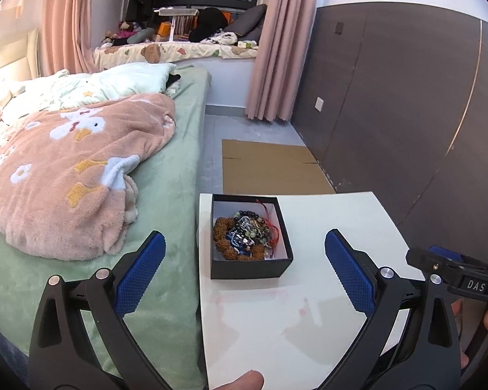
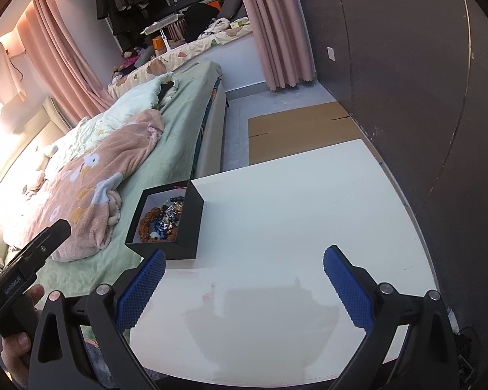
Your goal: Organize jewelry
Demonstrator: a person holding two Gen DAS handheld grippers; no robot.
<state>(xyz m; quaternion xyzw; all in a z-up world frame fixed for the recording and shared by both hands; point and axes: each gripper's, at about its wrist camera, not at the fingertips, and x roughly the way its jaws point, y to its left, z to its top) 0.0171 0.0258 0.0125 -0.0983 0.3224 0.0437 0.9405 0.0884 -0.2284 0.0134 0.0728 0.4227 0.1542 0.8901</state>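
Both hand-held grippers, left and right, released, empty. Bead tangle in black box: light, snaggy; I'd pinch one strand.

Between the spread jaws of the left gripper sits a matt black cardboard box with a plain white paper-like lining, full of beaded bracelets: rough brown seed beads, glossy dark and green beads, red cord. It rests on a smooth, glossy white table. The gripper fingers carry blue, finely knurled rubbery pads on matt black plastic, with shiny metal pins. Left of the jaws lies a fluffy pink fleece blanket; ahead, flat brown cardboard.
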